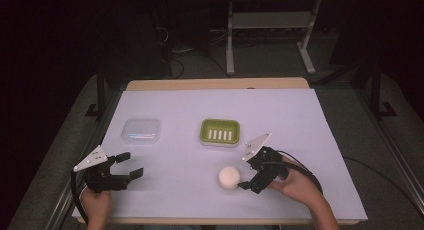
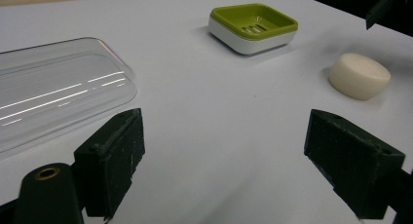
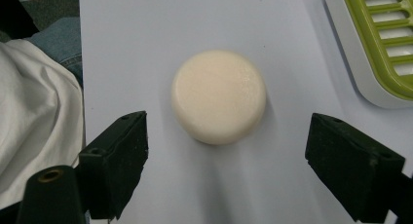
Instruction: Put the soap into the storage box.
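Observation:
A round cream soap bar lies flat on the white table sheet, toward the front. My right gripper is open just to its right, jaws pointing at the bar without touching it. In the right gripper view the soap bar sits just beyond the spread jaws of that gripper. A green soap dish with a slotted insert stands behind the bar. My left gripper is open at the front left, holding nothing. From the left gripper view, the soap bar and the dish lie far ahead.
A clear plastic lid rests left of the dish, close ahead of the left gripper, with the lid at its left. The person's white clothing shows past the table's front edge. Dark floor and metal frames surround the table.

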{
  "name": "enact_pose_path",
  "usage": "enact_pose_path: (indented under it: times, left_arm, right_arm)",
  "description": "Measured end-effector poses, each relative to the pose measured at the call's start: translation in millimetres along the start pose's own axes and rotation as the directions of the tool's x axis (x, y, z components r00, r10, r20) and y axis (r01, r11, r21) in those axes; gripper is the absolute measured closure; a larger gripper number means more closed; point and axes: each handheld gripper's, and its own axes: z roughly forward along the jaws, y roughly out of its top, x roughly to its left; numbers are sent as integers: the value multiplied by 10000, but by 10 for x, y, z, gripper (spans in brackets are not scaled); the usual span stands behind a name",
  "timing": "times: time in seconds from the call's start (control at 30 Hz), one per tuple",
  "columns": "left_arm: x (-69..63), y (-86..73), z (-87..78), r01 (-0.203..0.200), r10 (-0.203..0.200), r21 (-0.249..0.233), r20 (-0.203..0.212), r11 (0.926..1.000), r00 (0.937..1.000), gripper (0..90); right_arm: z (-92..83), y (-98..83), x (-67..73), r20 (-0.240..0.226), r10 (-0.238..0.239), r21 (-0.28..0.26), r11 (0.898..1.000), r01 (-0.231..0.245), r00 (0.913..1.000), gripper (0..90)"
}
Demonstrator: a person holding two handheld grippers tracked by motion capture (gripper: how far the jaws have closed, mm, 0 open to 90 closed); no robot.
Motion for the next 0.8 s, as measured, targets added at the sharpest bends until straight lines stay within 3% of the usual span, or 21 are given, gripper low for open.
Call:
enact_pose_path:
  times: [0.8]
  left_arm:
    - [2, -1, -5, 42, -42, -45, 34, 10000, 10000, 145]
  right_arm:
    - [168, 109, -5, -327, -101, 342, 9994, 112, 9994, 141]
